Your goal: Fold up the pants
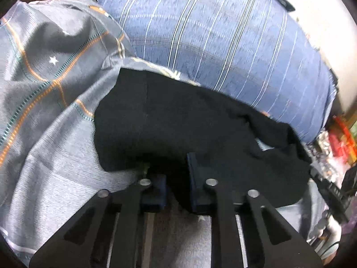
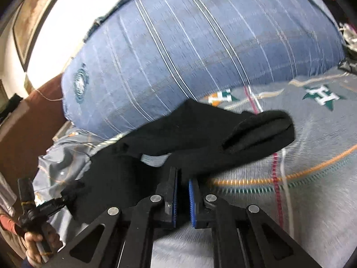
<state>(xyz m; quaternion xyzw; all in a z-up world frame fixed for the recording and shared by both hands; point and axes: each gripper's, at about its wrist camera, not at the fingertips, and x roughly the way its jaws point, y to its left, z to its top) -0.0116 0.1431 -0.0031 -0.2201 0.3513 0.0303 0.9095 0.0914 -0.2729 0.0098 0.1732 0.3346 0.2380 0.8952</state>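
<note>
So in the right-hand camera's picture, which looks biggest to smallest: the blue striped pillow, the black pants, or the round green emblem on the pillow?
1. Blue striped pillow
2. Black pants, though nearness to the camera enlarges them
3. Round green emblem, clearly smallest

A blue striped pillow (image 1: 223,44) lies on a grey patterned bedsheet (image 2: 312,156) beside a white wall (image 2: 73,22).

The right gripper (image 2: 183,197) is pinching black pants (image 2: 196,131) between its nearly closed blue pads (image 2: 191,203), the cloth trailing over a grey patterned sheet (image 2: 312,167); a blue striped pillow (image 2: 200,51) is lying behind, and the left gripper (image 2: 40,207) is showing at lower left
</note>
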